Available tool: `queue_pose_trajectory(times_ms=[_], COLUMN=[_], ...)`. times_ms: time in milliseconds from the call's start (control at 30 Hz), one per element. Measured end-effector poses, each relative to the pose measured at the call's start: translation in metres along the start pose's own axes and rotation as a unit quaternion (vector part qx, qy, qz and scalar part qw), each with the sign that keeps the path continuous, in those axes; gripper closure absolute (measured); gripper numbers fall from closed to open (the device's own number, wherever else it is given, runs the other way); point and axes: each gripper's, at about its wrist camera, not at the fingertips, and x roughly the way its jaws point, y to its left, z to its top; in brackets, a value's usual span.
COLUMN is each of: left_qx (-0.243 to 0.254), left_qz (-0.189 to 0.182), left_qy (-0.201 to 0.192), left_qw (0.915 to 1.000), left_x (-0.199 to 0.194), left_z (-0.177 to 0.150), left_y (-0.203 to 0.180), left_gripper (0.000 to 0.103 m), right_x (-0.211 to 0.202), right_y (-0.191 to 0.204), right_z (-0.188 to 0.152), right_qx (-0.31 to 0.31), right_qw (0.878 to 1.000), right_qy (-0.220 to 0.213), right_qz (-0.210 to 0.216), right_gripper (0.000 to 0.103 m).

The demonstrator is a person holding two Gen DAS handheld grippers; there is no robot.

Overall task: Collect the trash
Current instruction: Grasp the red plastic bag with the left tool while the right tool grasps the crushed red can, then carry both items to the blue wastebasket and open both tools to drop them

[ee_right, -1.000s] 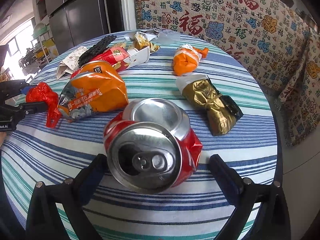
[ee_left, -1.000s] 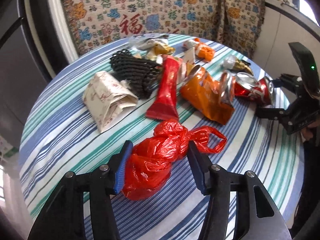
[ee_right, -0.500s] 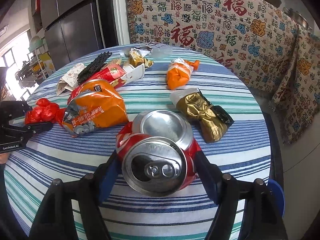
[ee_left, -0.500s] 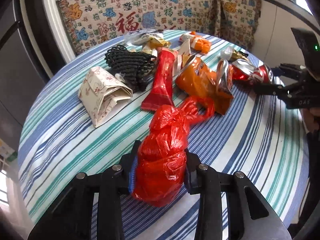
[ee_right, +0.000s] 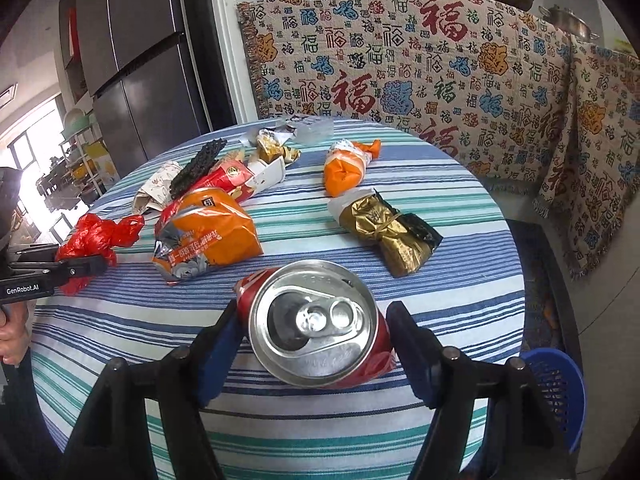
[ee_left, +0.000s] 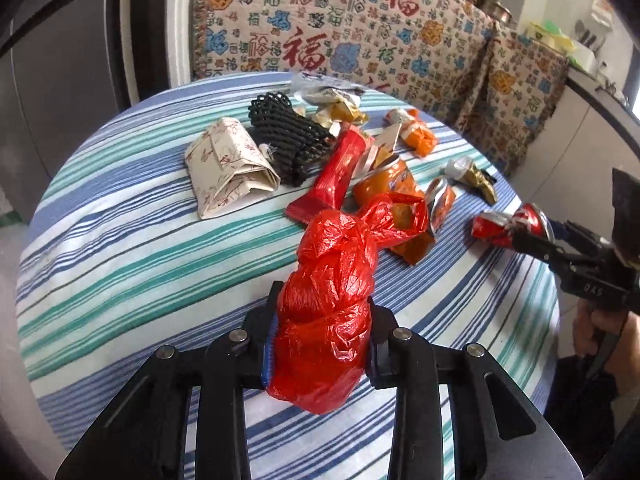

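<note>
The left claw (ee_left: pixel 320 350) has just been closing and now pinches the lower half of the knotted, crinkly red plastic bag (ee_left: pixel 334 284), whose loose handle loops droop toward the orange foil snack bag (ee_left: pixel 400 196) at about one o'clock from the grip. The right claw (ee_right: pixel 314 338) has likewise just been closing and is clamped across the dented red aluminium drink can (ee_right: pixel 316 324), lid facing the camera, its body squeezed between the blue pads. Both pieces seem to be clear of the round counter with the blue-and-green striped cloth (ee_left: pixel 132 248), though the contact underneath is hidden.

The step in hand looks like carrying both pieces off to a bin; the blue perforated plastic basket (ee_right: pixel 556 384) at four o'clock from the can, below the counter edge, is a likely target.

To do it well:
- Raise the bag straight up first, so its trailing loops do not snag the snack bag and drag it along.
- Keep the can's grip firm but not harder; the crushed wall may buckle and let it twist out.
- Swing the can over the counter's rim before loosening.
- Bring the bag across afterwards, keeping the two claws well apart.

The folded floral paper pouch (ee_left: pixel 228 168), black foam mesh sleeve (ee_left: pixel 292 136) and gold foil wrapper (ee_right: pixel 394 236) remain at twelve o'clock for later.
</note>
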Motion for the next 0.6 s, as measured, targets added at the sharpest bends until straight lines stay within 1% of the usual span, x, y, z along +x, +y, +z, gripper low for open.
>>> queue_pose_trajectory(times_ms=[100, 167, 300, 400, 500, 567, 600], left_qx=[-0.009, -0.011, -0.014, -0.019, -0.018, -0.022, -0.023], left_qz=[-0.005, -0.005, 0.008, 0.014, 0.024, 0.028, 0.03], left_qy=[-0.011, -0.007, 0.007, 0.015, 0.023, 0.029, 0.032], left_qw=[0.9999, 0.9999, 0.9999, 0.9996, 0.9993, 0.999, 0.9988], left_x=[-0.006, -0.003, 0.008, 0.011, 0.016, 0.02, 0.023], left_z=[0.001, 0.001, 0.0, -0.002, -0.007, -0.009, -0.01], left_y=[-0.008, -0.012, -0.017, -0.015, -0.015, -0.014, -0.014], left_gripper=[0.07, 0.07, 0.07, 0.07, 0.07, 0.07, 0.07], right_x=[-0.012, -0.014, -0.006, -0.002, -0.001, 0.006, 0.008], right_y=[-0.001, -0.002, -0.009, -0.014, -0.009, -0.011, -0.011], right_z=[0.002, 0.001, -0.009, -0.023, -0.024, -0.023, -0.022], right_qx=[0.0, -0.002, 0.002, -0.002, -0.023, -0.007, -0.003], right_qw=[1.0, 1.0, 1.0, 0.999, 0.999, 0.998, 0.998], right_qy=[-0.01, -0.007, 0.014, 0.039, 0.048, 0.058, 0.056], right_qz=[0.0, -0.005, -0.012, -0.014, -0.013, 0.006, 0.007], right_gripper=[0.03, 0.03, 0.03, 0.03, 0.028, 0.017, 0.009])
